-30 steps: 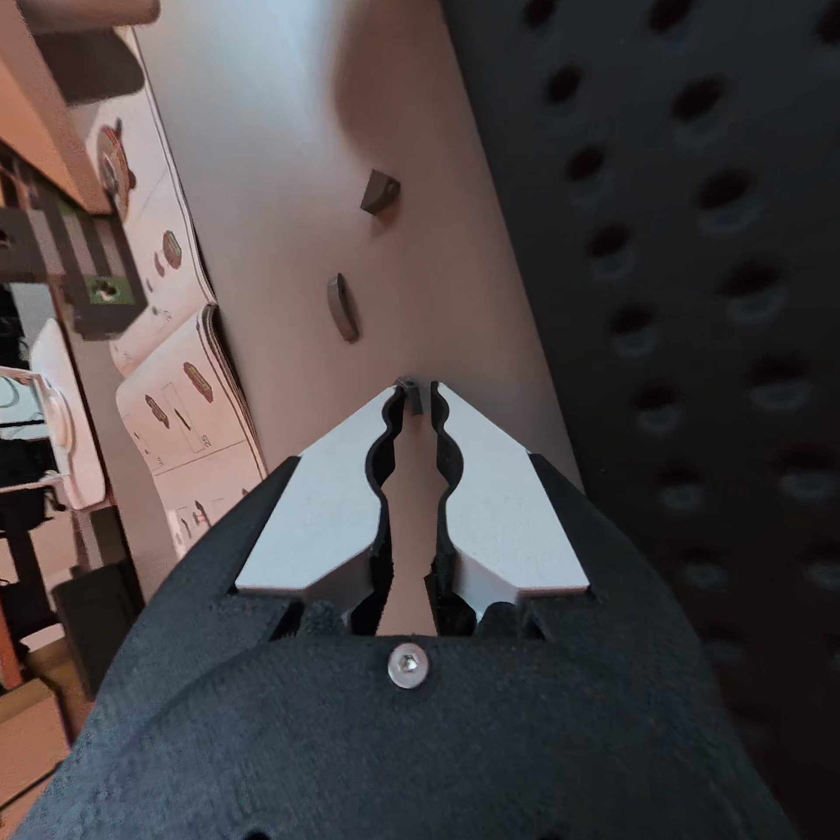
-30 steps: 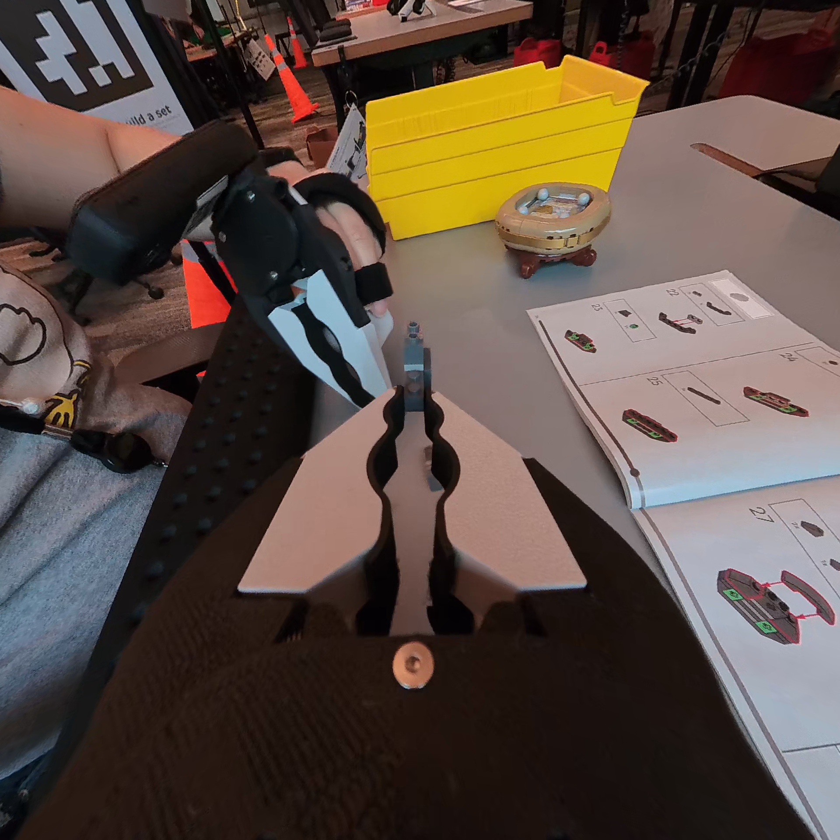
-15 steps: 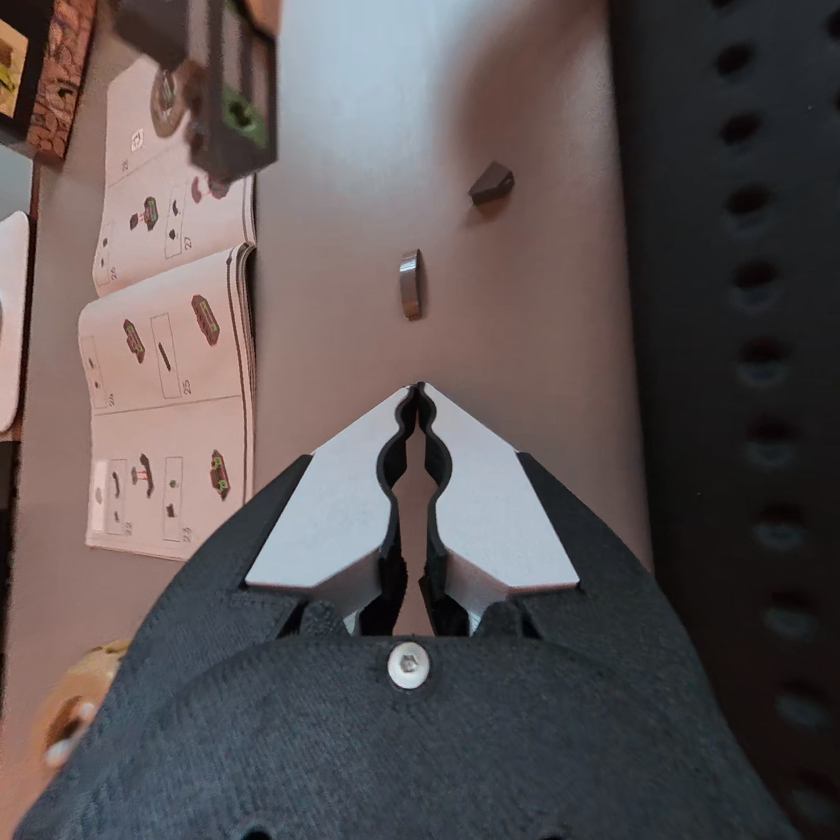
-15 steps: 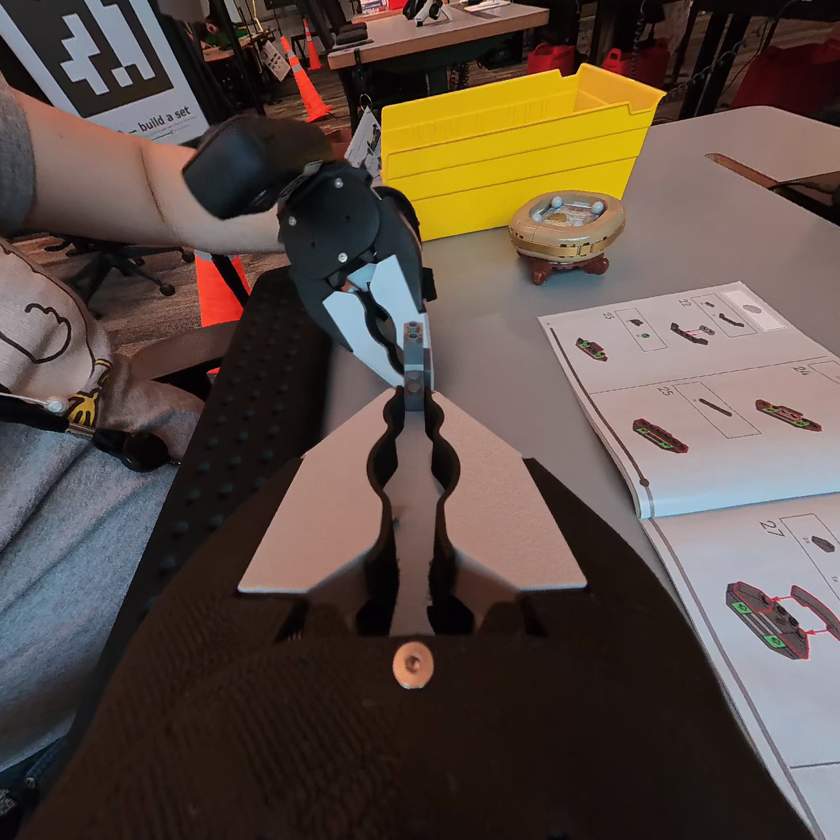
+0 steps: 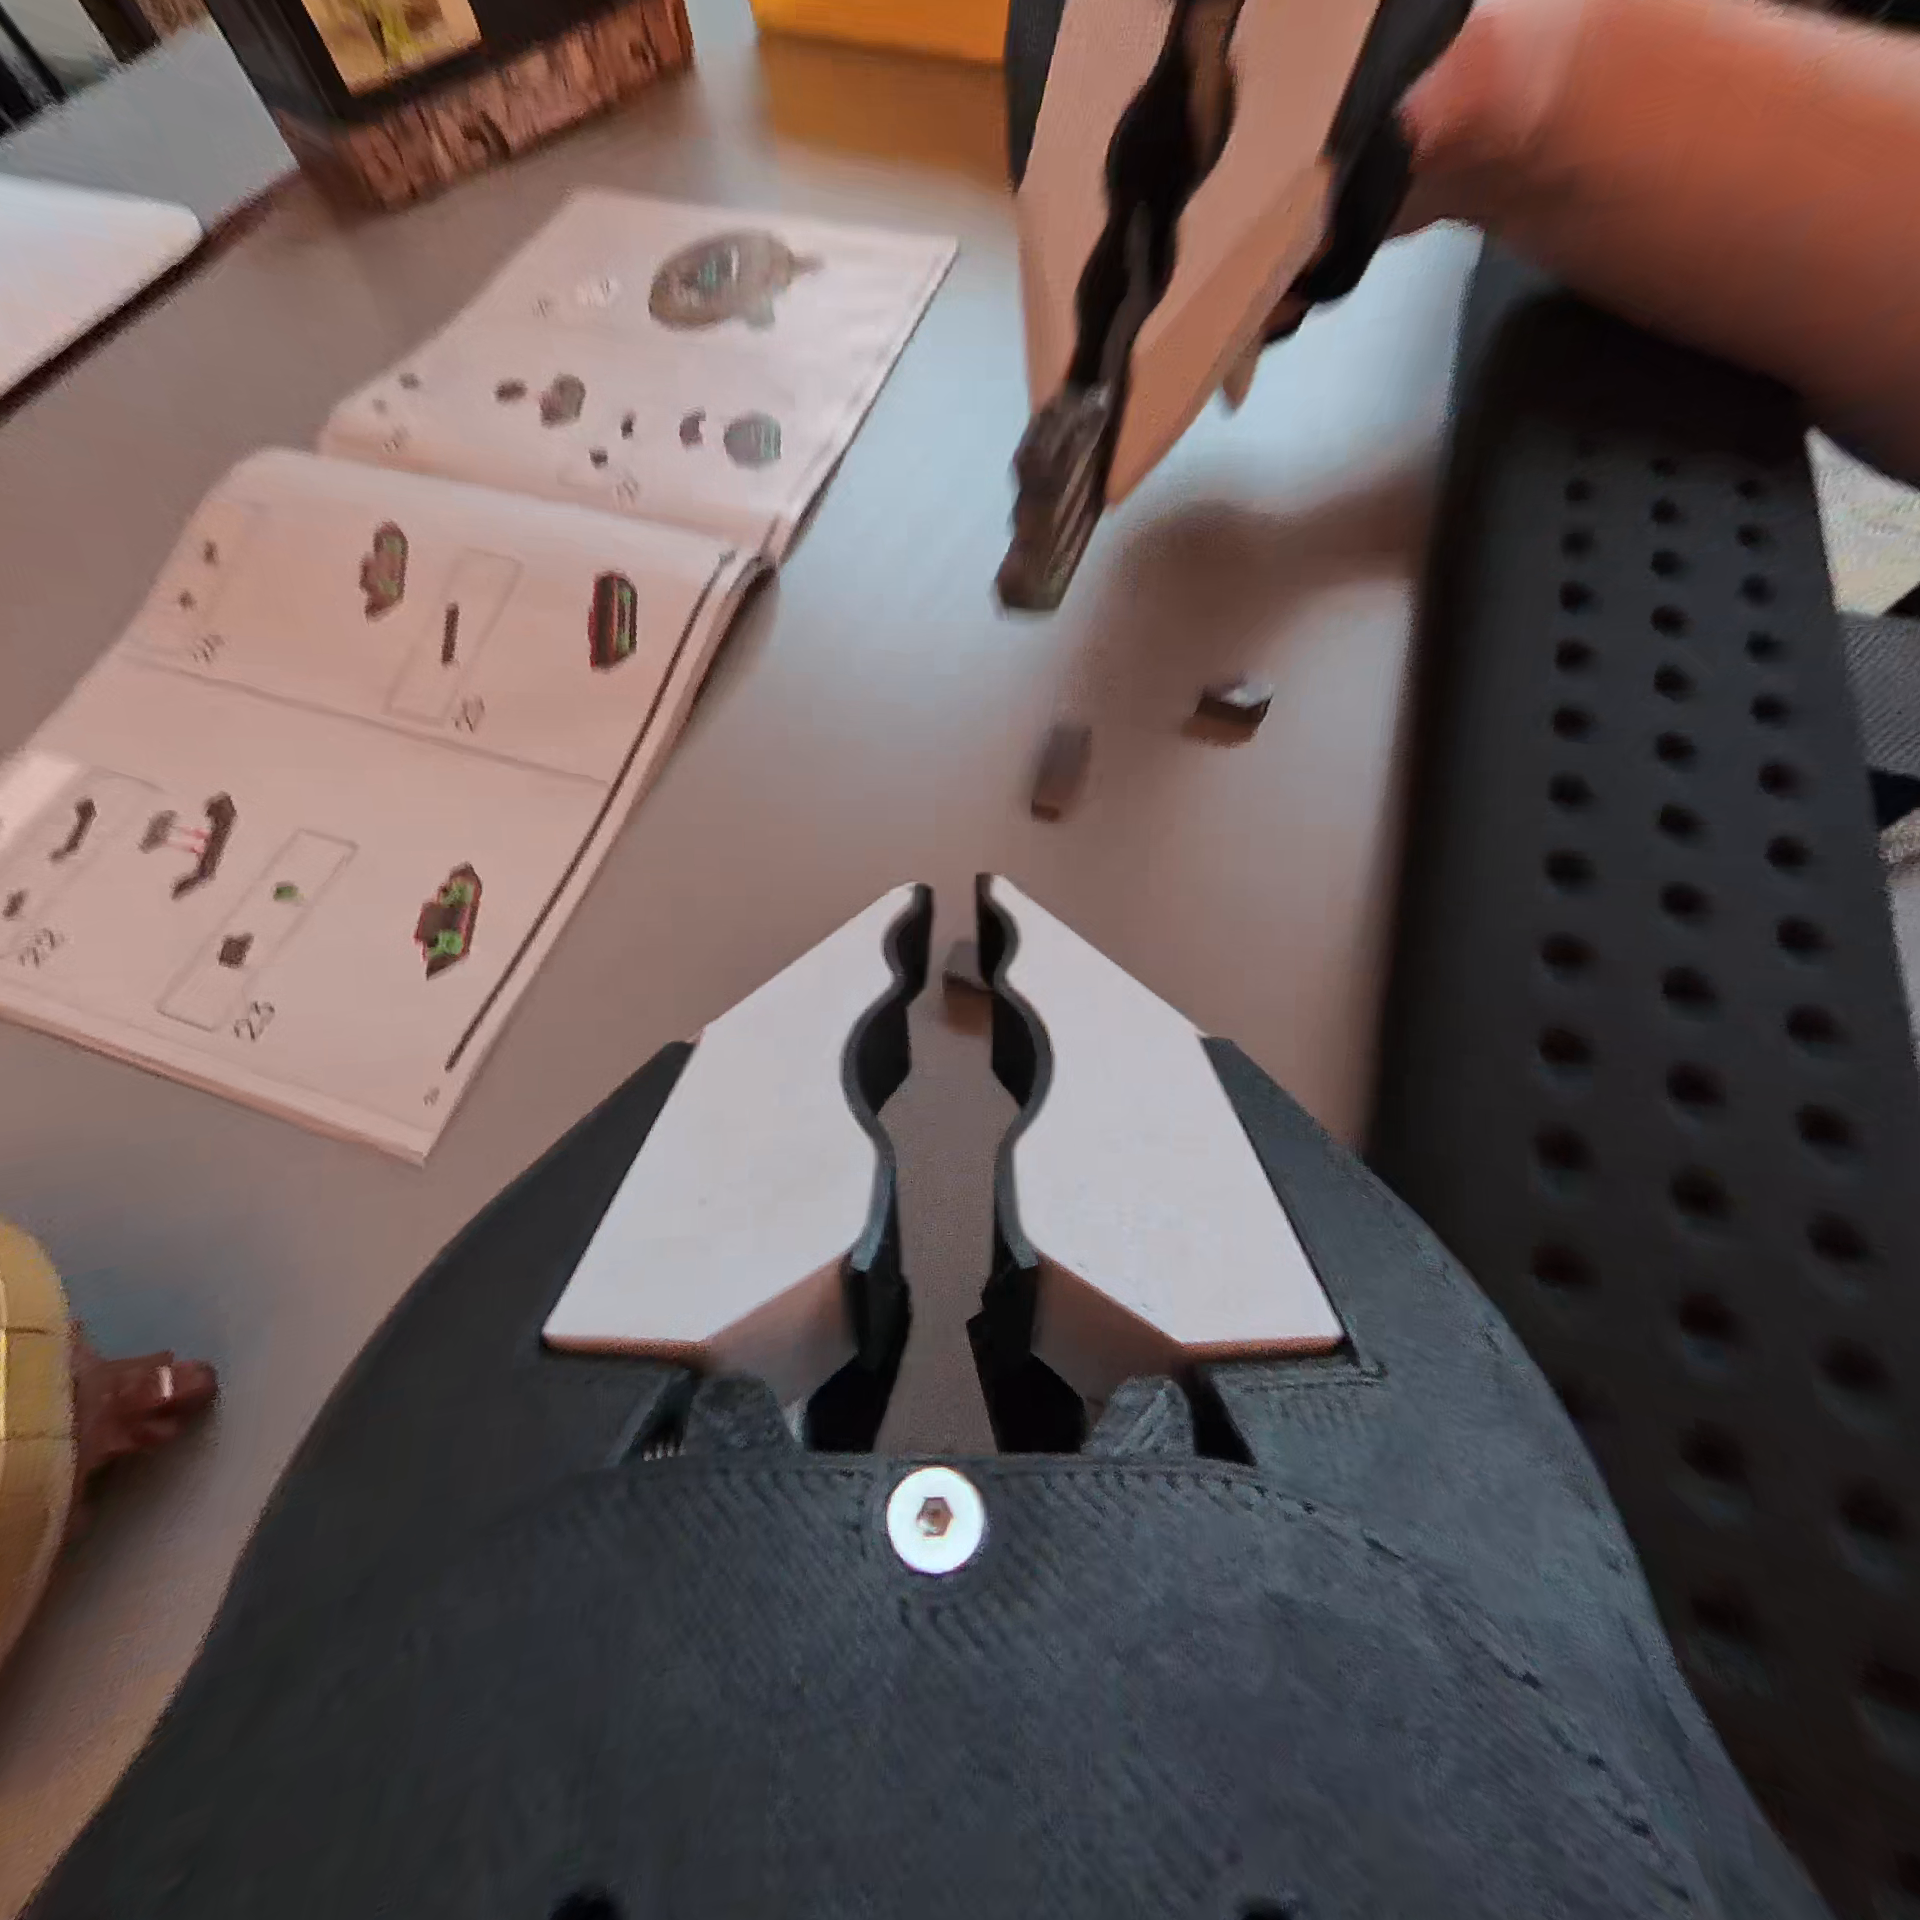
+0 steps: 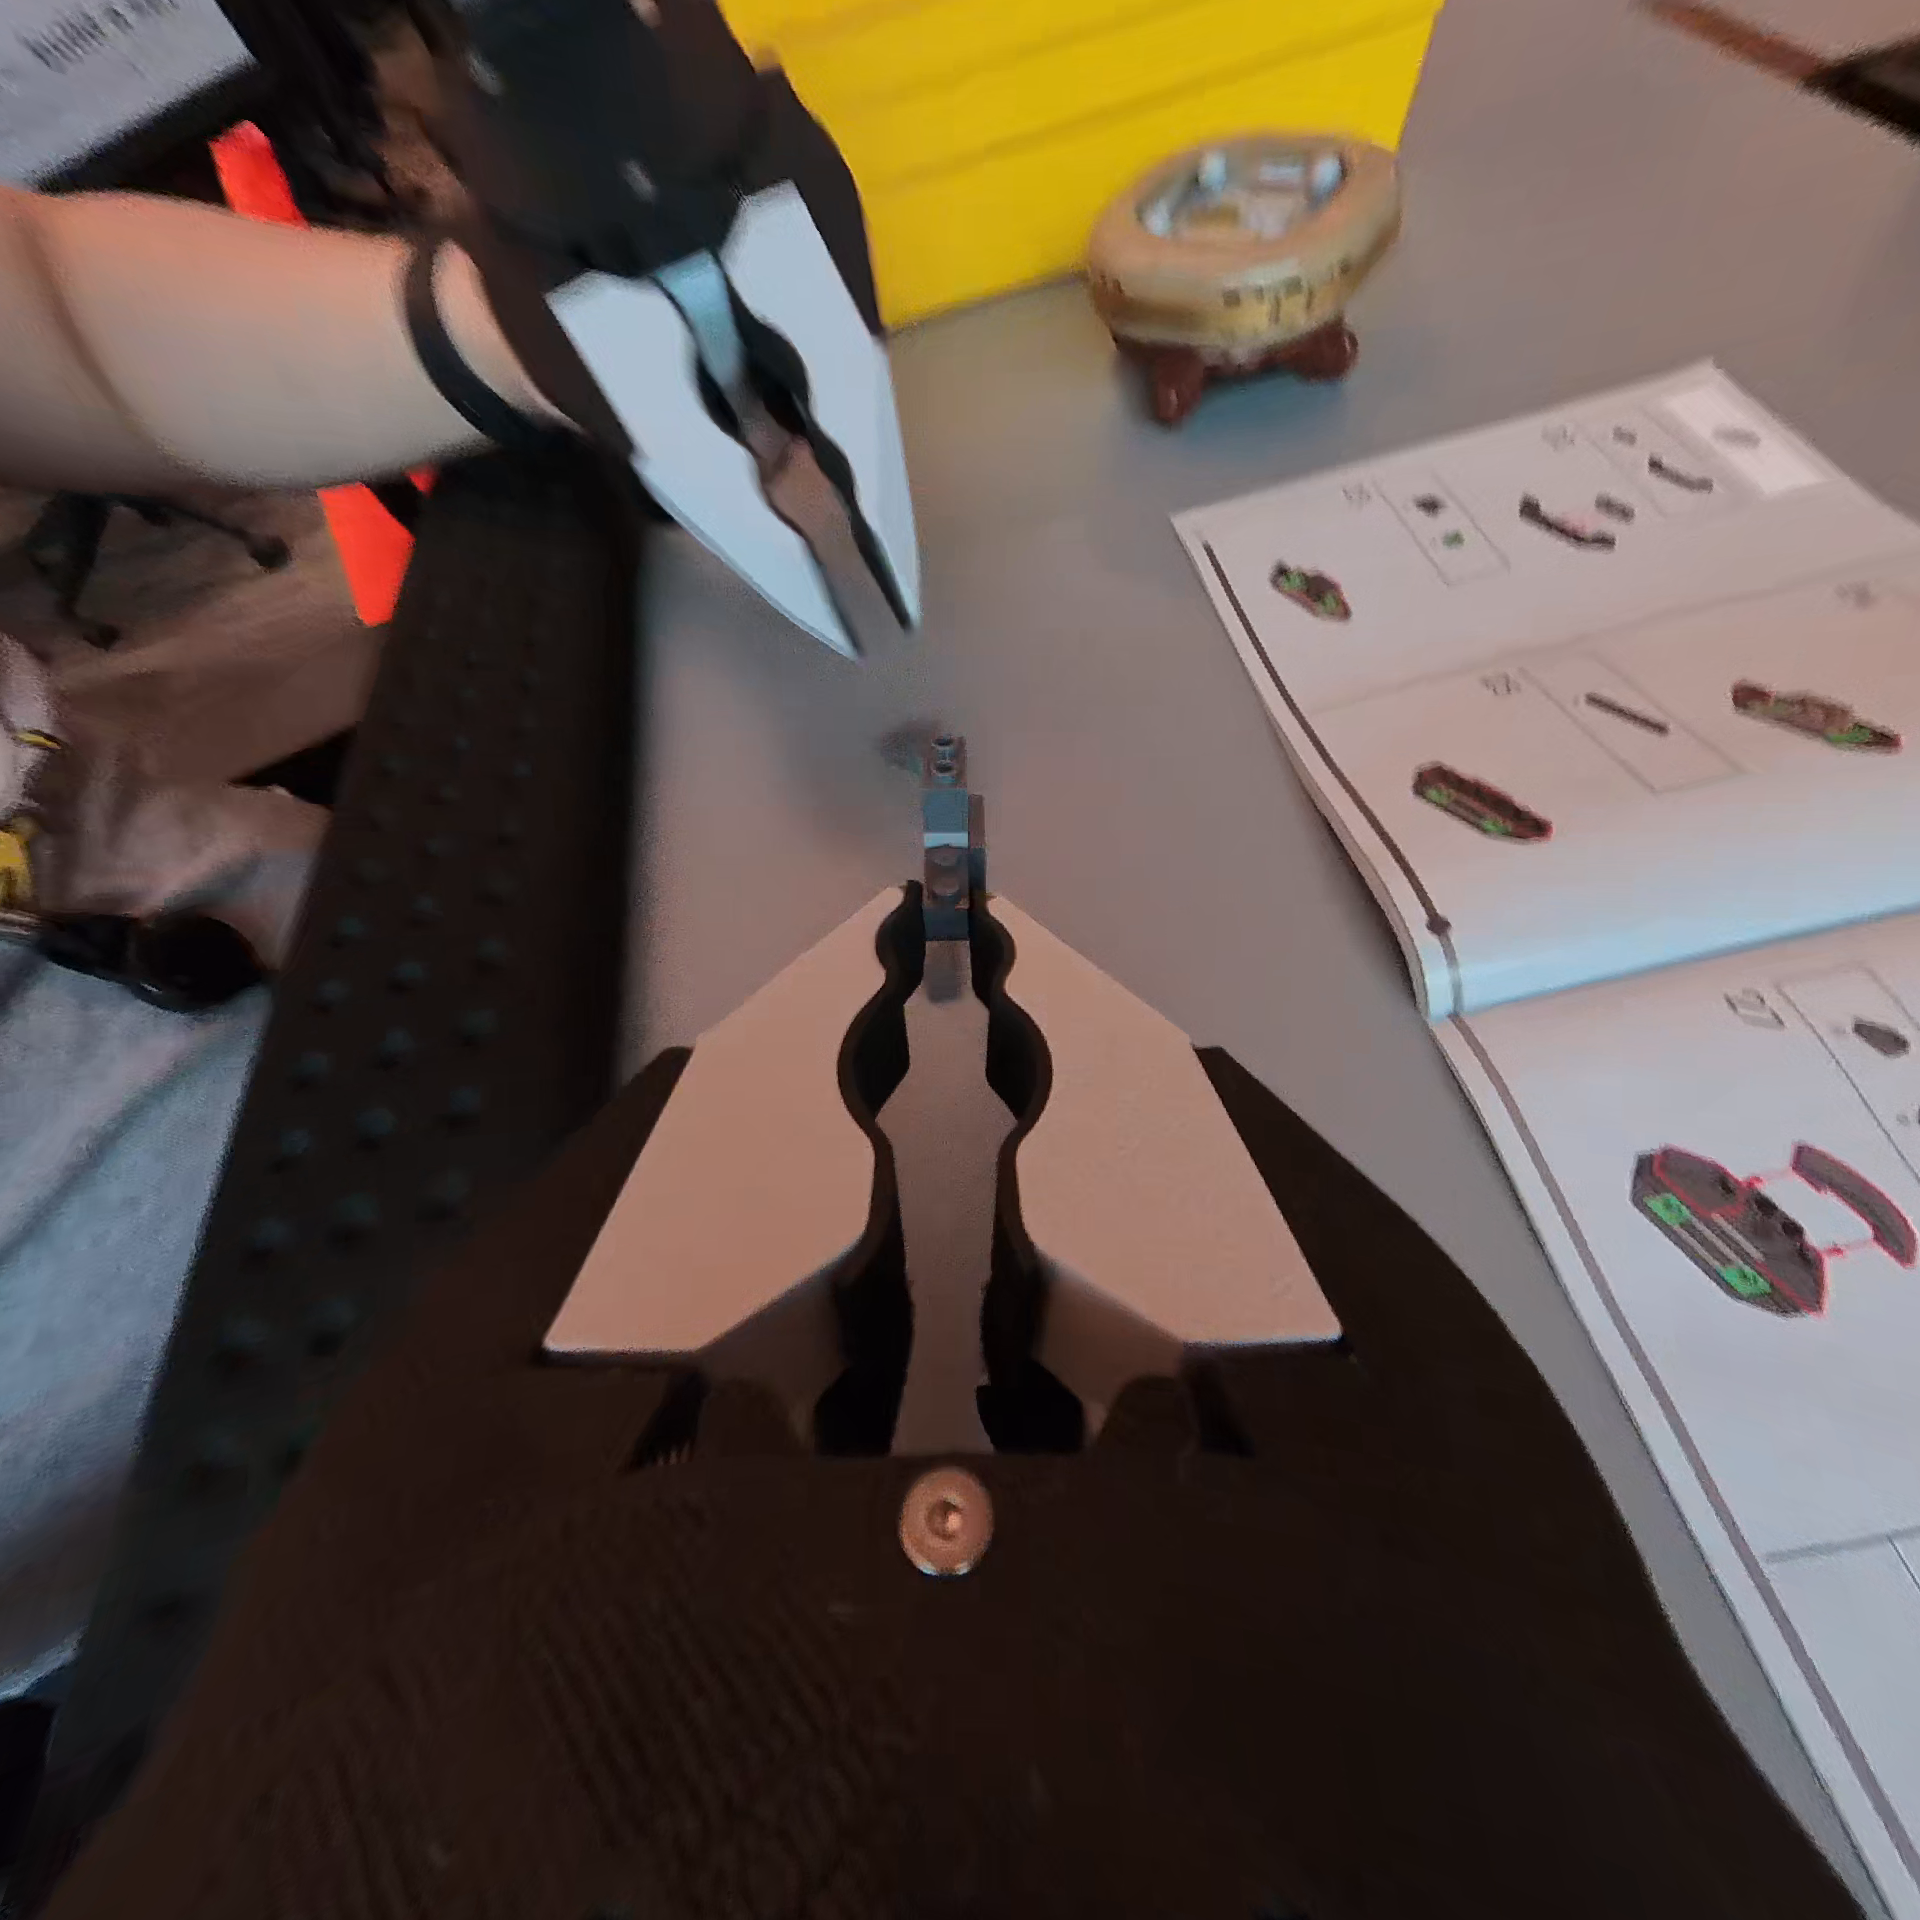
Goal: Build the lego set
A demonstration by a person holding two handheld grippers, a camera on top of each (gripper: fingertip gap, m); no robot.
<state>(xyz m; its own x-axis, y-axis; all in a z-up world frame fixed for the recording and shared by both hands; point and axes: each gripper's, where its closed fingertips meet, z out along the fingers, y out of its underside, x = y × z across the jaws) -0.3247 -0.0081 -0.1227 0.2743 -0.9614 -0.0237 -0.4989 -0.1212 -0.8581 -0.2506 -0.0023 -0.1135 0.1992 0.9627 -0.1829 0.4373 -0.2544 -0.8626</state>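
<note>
R gripper (image 6: 945,896) grasps 1 grey lego assembly (image 6: 948,831); L gripper (image 5: 948,902) jaws slightly parted, empty; 3 loose dark pcs (image 5: 1060,769) on table (image 5: 883,686), 1 manual (image 5: 416,665) at left.

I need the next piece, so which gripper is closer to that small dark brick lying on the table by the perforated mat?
Left. The left gripper straddles the small dark brick; the right gripper hangs farther off, clamping a grey assembly.

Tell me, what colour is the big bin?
Yellow bin, seen best in the right wrist view.
</note>
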